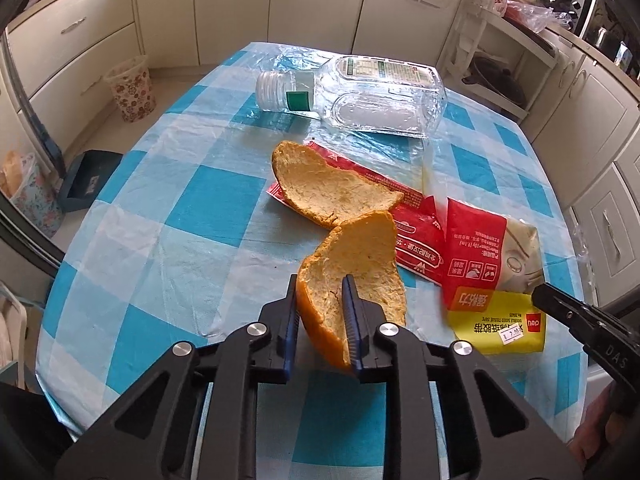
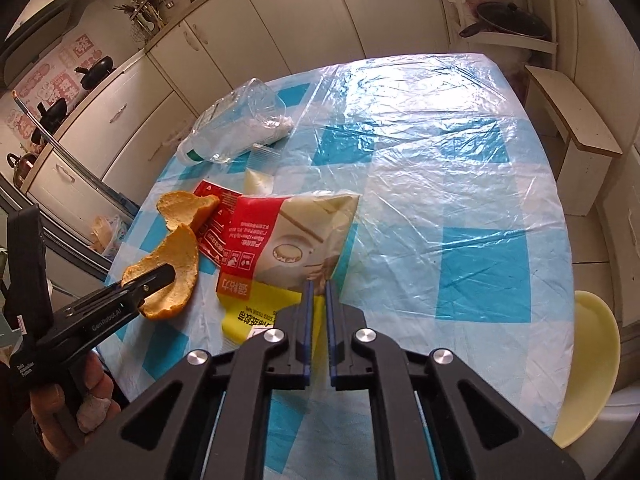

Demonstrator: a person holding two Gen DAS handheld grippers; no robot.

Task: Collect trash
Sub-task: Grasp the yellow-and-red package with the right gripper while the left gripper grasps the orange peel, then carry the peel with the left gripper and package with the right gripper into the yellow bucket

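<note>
The left gripper (image 1: 322, 312) has its blue-padded jaws closed across the near piece of orange peel (image 1: 356, 264), one finger on the rind side and one in the pale, pithy hollow — a grip that suits a stiff curved shell. The right gripper (image 2: 318, 304) has its jaws nearly together, pinching the near edge of the red, white and yellow tape packet (image 2: 280, 248), thin glossy film that needs an edge grip. Both pieces sit near the table's near edge on the crinkled clear plastic over the blue-checked tablecloth (image 2: 460, 200). Toward the middle lie a second peel (image 1: 324, 184) on a red wrapper (image 1: 412, 216); the clear, ribbed, capless bottle (image 1: 360, 88) lies on its side toward the far edge. A flowered waste basket (image 1: 130, 88) stands on the floor beyond the left edge, likely the destination.
</note>
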